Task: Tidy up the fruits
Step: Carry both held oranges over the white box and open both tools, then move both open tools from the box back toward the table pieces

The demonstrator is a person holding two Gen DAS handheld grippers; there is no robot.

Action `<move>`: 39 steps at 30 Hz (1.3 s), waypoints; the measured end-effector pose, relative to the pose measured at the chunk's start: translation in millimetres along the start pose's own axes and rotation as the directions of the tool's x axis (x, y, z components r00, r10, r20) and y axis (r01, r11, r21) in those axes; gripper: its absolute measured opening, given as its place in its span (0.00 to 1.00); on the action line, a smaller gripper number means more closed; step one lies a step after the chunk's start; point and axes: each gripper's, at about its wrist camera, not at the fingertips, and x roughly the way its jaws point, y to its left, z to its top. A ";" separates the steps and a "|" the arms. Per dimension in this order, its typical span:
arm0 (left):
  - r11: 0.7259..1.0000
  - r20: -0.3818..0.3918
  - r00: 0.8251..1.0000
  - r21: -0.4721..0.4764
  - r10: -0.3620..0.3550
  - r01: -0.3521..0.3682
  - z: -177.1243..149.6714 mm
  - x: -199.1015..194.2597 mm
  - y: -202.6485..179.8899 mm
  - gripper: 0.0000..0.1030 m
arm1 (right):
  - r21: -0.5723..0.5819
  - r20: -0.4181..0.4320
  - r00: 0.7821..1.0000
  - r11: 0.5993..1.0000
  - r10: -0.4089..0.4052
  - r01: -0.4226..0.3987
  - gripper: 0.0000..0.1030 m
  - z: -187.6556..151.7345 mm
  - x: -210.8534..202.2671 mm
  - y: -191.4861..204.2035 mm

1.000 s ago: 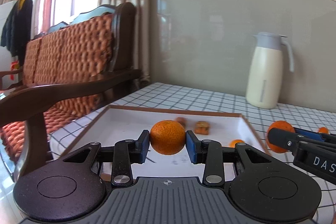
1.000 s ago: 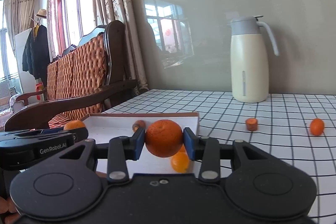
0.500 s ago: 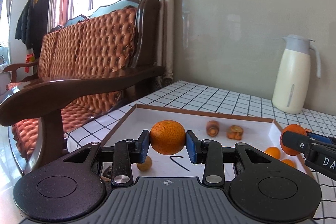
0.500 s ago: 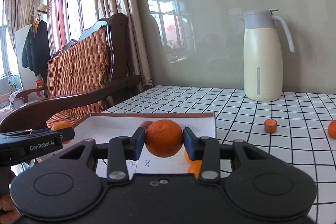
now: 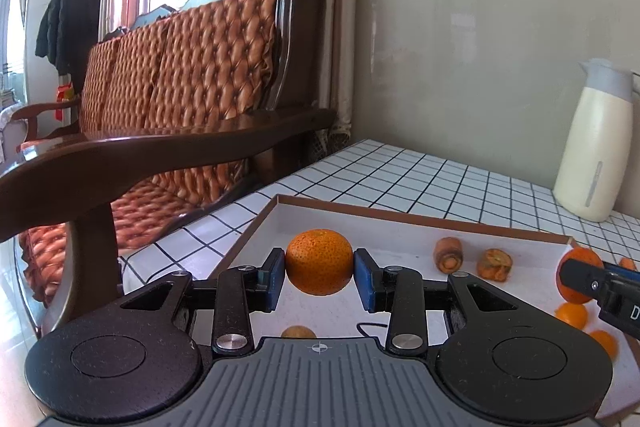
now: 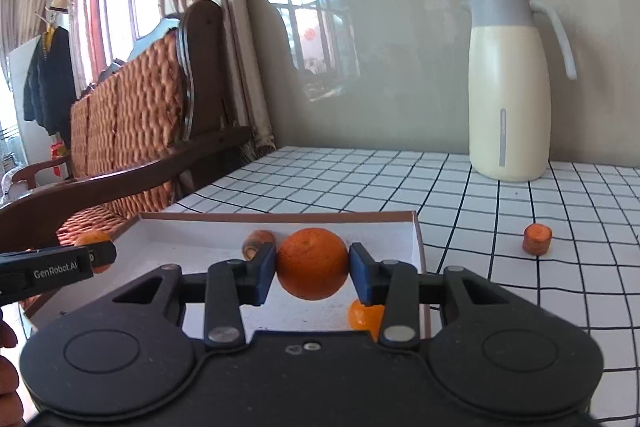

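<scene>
L gripper (image 5: 320, 281) w/ orange (image 5: 319, 261), tray (image 5: 400, 215)

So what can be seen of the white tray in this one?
The white tray is shallow and rectangular with a thin brown rim, looks like cardboard, and lies flat on the checked tablecloth at its corner beside the wooden bench. Carrot pieces and small oranges lie in it. Both held oranges hang over it.

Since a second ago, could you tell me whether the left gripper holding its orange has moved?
Yes. The left gripper and its orange moved left, away from the cream jug.
</scene>
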 end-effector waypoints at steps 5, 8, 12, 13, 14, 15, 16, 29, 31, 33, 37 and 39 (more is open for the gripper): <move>0.999 -0.020 0.998 -0.012 0.053 -0.053 6.1 5.0 0.8 1.00 | 0.026 0.171 0.984 0.999 -0.043 0.039 0.84 5.1 -28.7 -0.3; 0.997 0.116 0.990 -0.005 0.082 -0.082 16.3 -26.4 -2.0 1.00 | 0.055 0.232 0.973 0.998 -0.008 -0.004 0.92 11.7 -45.7 -5.5; 0.996 0.206 0.974 -0.008 0.090 -0.091 22.3 -57.0 -3.0 1.00 | 0.038 0.309 0.951 0.999 0.009 -0.021 0.94 17.0 -65.5 -11.7; 0.996 0.218 0.972 0.000 0.090 -0.093 22.5 -63.3 -4.0 1.00 | 0.029 0.319 0.948 0.999 0.013 -0.024 0.94 18.3 -69.1 -13.3; 0.996 0.233 0.969 0.012 0.088 -0.094 21.8 -68.5 -4.7 1.00 | 0.027 0.329 0.944 0.999 0.014 -0.025 0.94 19.9 -71.1 -16.8; 0.995 0.242 0.966 0.023 0.093 -0.102 20.5 -72.4 -7.2 1.00 | 0.026 0.330 0.944 0.999 0.020 -0.030 0.94 20.5 -73.0 -19.8; 0.994 0.245 0.965 0.034 0.093 -0.105 20.2 -73.4 -9.2 1.00 | 0.025 0.324 0.946 0.999 0.025 -0.035 0.94 21.1 -74.1 -23.2; 0.995 0.113 0.993 0.093 0.032 -0.042 1.0 -78.8 -38.9 1.00 | 0.059 0.167 0.985 0.997 0.032 -0.042 0.94 8.5 -84.5 -66.2; 0.995 0.105 0.994 0.101 0.014 -0.024 -2.8 -81.5 -47.3 1.00 | 0.094 0.156 0.988 0.995 0.019 -0.034 0.94 5.7 -90.0 -77.5; 0.995 0.096 0.995 0.102 -0.004 -0.006 -5.5 -83.6 -55.8 1.00 | 0.107 0.146 0.989 0.994 0.006 -0.021 0.94 3.4 -96.4 -87.9; 0.993 0.083 0.995 0.108 -0.048 0.039 -10.9 -89.3 -80.4 1.00 | 0.099 0.127 0.990 0.994 -0.054 0.042 0.94 0.2 -108.7 -104.6; 0.990 0.084 0.994 0.124 -0.073 0.063 -12.5 -90.2 -95.5 1.00 | 0.105 0.123 0.990 0.993 -0.074 0.061 0.94 -0.9 -114.5 -113.6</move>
